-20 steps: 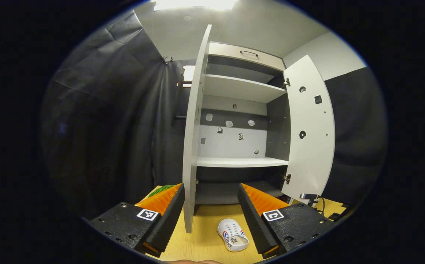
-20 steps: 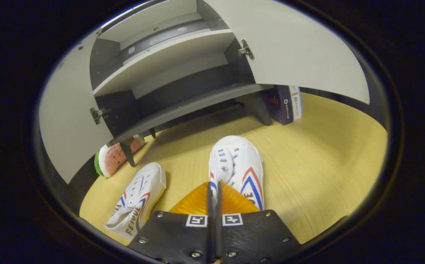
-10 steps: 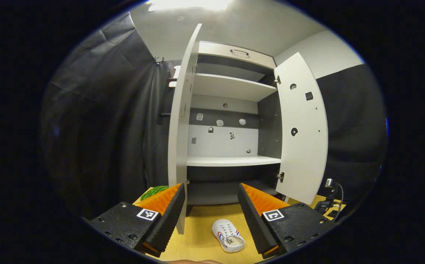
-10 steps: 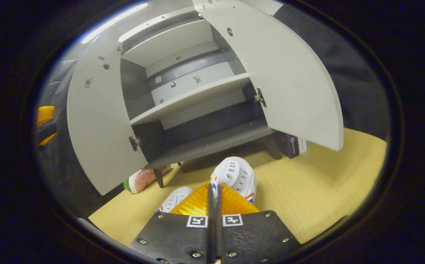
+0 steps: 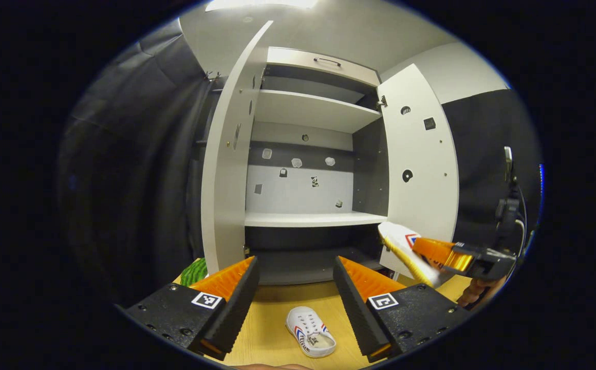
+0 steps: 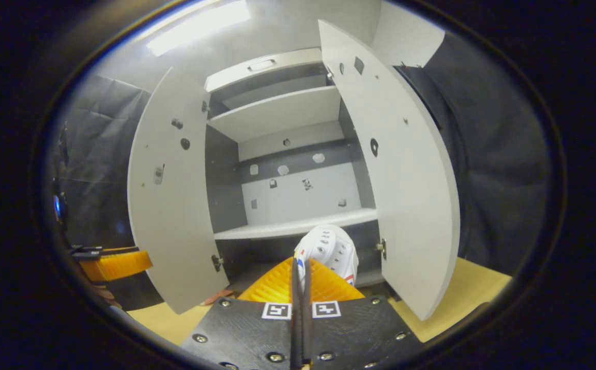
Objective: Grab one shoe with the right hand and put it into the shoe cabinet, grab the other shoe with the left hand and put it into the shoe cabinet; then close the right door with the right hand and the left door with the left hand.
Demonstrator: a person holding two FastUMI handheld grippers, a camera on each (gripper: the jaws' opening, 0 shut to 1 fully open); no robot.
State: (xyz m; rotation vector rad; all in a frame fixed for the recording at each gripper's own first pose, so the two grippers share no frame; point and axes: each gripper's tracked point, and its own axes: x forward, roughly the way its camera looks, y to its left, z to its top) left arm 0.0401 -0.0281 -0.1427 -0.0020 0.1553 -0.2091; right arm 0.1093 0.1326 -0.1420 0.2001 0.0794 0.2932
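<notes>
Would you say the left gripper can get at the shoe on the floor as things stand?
Probably yes. The left gripper hangs open above the shoe, which lies on the bare floor in front of the cabinet, with nothing between them.

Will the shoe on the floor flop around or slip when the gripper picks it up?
The white canvas shoe on the wooden floor looks soft on top, so its sides may squash between the fingers. It probably is light: the right gripper carries its twin shoe by one edge, level, without sagging. Its flat sole makes rolling unlikely, though it might swing.
</notes>
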